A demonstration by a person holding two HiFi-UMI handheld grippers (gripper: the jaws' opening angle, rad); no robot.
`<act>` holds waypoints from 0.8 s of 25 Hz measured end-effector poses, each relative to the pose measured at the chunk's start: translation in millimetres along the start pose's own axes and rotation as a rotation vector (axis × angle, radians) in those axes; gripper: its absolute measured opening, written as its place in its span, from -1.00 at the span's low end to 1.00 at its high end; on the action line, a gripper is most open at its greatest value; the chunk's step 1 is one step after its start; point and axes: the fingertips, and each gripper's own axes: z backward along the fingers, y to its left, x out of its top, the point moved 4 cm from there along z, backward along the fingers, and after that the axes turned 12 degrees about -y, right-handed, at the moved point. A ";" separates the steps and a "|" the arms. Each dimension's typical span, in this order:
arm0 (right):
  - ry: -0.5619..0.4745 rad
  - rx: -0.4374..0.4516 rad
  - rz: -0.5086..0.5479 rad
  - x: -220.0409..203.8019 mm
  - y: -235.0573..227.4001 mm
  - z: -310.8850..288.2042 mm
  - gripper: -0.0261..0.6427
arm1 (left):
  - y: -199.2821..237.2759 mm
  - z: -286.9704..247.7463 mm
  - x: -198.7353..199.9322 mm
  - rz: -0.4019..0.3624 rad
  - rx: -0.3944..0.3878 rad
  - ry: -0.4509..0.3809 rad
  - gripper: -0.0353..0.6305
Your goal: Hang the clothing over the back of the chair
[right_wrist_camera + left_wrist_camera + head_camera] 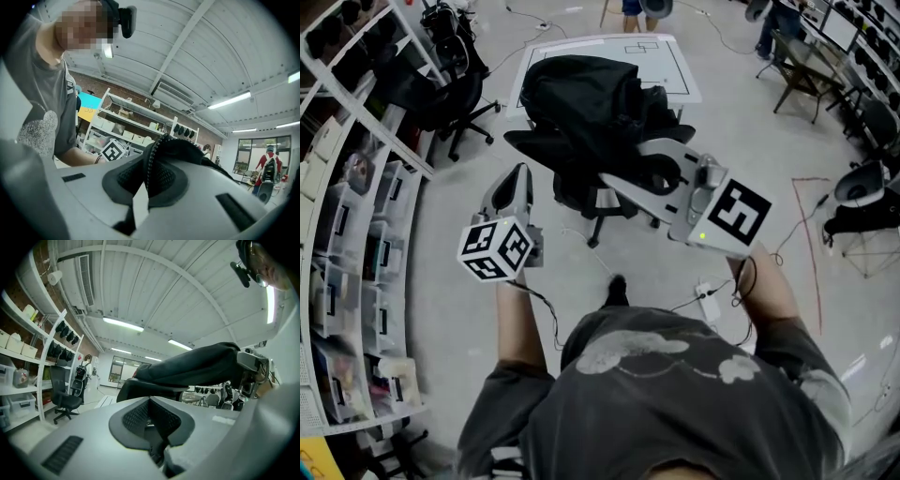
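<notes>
A black garment (581, 94) lies draped over the back and seat of a black office chair (592, 199) at the middle of the head view. My right gripper (628, 165) reaches in from the right and is shut on an edge of the garment. In the right gripper view that zippered edge (157, 150) sits between the pads of the right gripper (147, 177). My left gripper (520, 172) hovers left of the chair, apart from it, jaws together and empty. In the left gripper view the left gripper (150, 417) faces the draped garment (197, 364) and the chair back (140, 389).
White shelving (347, 187) with bins lines the left side. A second black office chair (455, 94) stands at the far left. A white floor mat (675, 66) lies behind the chair. Cables and a power brick (705, 292) lie near my feet. More chairs (862, 202) stand at right.
</notes>
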 end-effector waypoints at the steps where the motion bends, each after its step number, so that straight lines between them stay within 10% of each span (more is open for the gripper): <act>1: -0.006 0.004 -0.003 1.3 7.3 2.8 -0.92 | -4.4 6.9 0.4 -0.002 0.002 0.001 -0.89; 13: -0.021 -0.016 -0.072 -9.3 96.9 35.5 -0.92 | -51.9 97.0 -16.8 0.001 0.012 0.038 -0.89; 20: 0.012 -0.173 -0.105 -50.4 105.5 63.2 -0.89 | -83.3 136.5 -34.3 0.016 0.007 0.082 -0.89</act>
